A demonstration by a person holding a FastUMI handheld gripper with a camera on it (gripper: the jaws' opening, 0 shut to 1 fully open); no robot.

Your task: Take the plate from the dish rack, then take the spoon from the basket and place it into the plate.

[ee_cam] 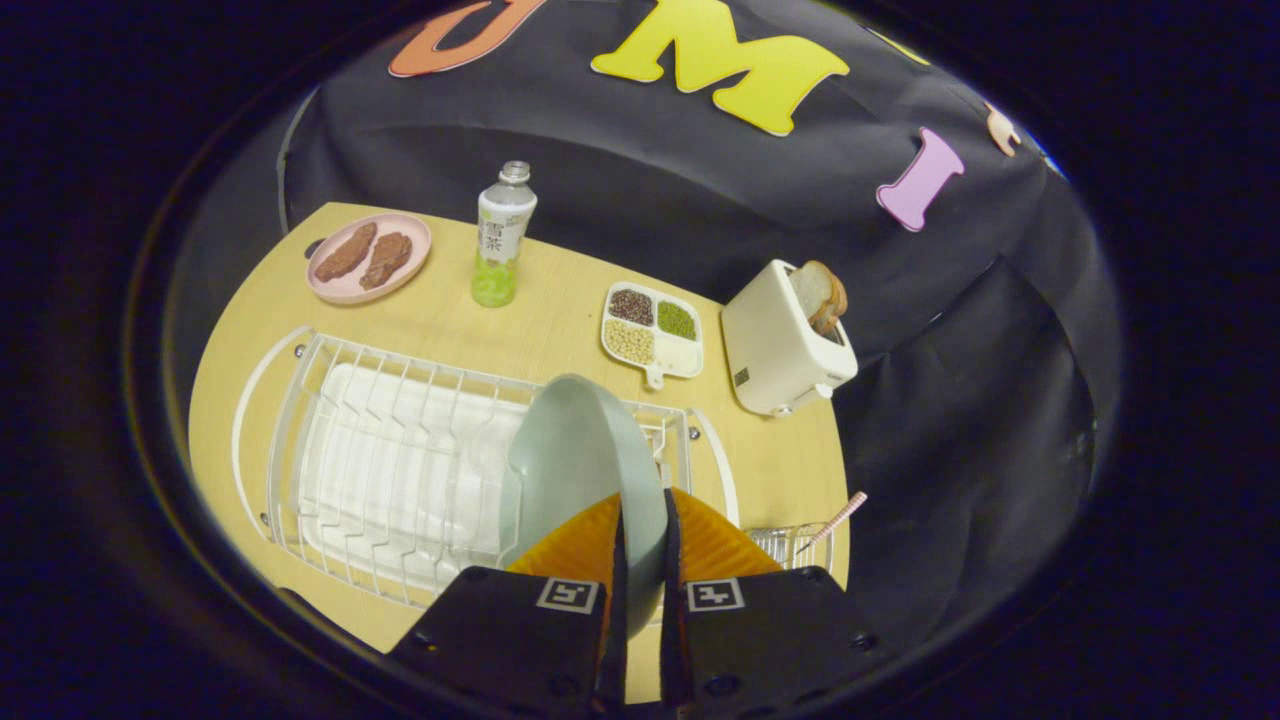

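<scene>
I see my gripper [641, 525] with its fingers closed on the rim of the pale green round plate [580, 470], which stands on edge over the white wire dish rack [400, 460] on the round wooden surface [560, 320]. The small wire basket [790, 545] with the pink striped spoon handle [835, 520] lies at about 3 o'clock from the fingers.

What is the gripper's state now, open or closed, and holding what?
Gripper: closed on the rim of the plate, a finger on each side, above the dish rack.

Tongs [643, 525] clamped on plate [585, 470]
</scene>
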